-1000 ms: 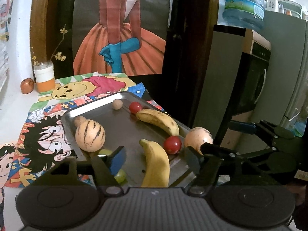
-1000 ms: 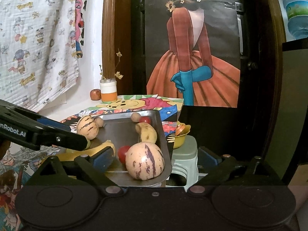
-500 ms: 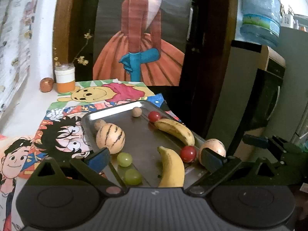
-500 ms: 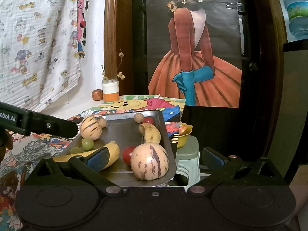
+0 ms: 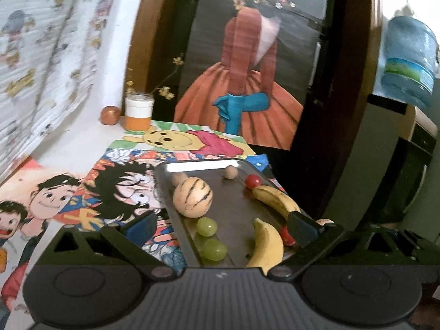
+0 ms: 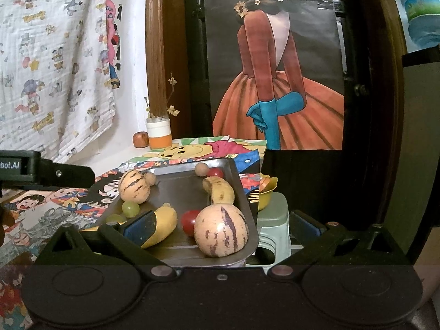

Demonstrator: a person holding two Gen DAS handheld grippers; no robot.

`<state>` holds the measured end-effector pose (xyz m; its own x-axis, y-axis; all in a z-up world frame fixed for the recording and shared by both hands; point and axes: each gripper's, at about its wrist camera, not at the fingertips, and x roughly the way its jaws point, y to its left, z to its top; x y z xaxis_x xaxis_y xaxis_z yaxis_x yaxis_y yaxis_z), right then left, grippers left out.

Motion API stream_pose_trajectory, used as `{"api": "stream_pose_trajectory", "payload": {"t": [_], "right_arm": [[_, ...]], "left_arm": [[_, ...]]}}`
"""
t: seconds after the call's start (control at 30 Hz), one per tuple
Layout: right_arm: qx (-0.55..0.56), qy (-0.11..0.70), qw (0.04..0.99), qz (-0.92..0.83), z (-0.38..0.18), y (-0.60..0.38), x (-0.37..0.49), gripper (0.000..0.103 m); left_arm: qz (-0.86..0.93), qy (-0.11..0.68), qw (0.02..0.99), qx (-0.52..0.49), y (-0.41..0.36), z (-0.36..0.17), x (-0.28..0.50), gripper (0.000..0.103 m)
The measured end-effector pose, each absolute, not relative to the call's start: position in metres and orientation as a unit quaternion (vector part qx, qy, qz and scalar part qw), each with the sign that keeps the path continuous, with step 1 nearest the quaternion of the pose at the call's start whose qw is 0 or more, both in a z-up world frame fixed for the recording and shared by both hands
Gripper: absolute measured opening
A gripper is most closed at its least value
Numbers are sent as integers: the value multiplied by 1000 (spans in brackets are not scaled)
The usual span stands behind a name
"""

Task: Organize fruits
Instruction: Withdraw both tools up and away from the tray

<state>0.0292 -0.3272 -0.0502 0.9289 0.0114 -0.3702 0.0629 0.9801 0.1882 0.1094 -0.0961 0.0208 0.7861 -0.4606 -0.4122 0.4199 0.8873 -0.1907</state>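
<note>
The fruit all lies on the metal tray (image 5: 192, 166) in the lower middle of my left view: a striped melon (image 5: 192, 196) near its left rim, two green grapes (image 5: 206, 226) just below it, one banana (image 5: 268, 243) at the bottom and another banana (image 5: 276, 199) along the right rim, with a red tomato (image 5: 253, 181) at that banana's far end. In my right view a second striped melon (image 6: 221, 229) sits at the tray's near right corner, a tomato (image 6: 189, 221) touching it.

A second ago my left claw (image 5: 220, 225) hung low over the near banana and grapes. Now it has drawn back and lifted, so the whole tray and the cartoon tablecloth (image 5: 82, 192) show beneath it. Its fingers stand wide apart and hold nothing. My right claw (image 6: 220, 227) has barely shifted; it too is spread wide and empty, its left finger in front of the banana.

No fruit has moved between the pictures. I judge that both claws are free, and whether this sorting is ahead or finished, I cannot tell from here.
</note>
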Motion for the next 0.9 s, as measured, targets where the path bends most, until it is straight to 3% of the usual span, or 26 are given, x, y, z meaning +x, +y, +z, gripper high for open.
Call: {"api": "stream_pose_trajectory", "payload": {"t": [0.9], "right_arm": [[99, 186, 977, 8, -34, -305, 7, 102]], "left_arm": [[-161, 244, 953, -84, -57, 11, 77, 103]]}}
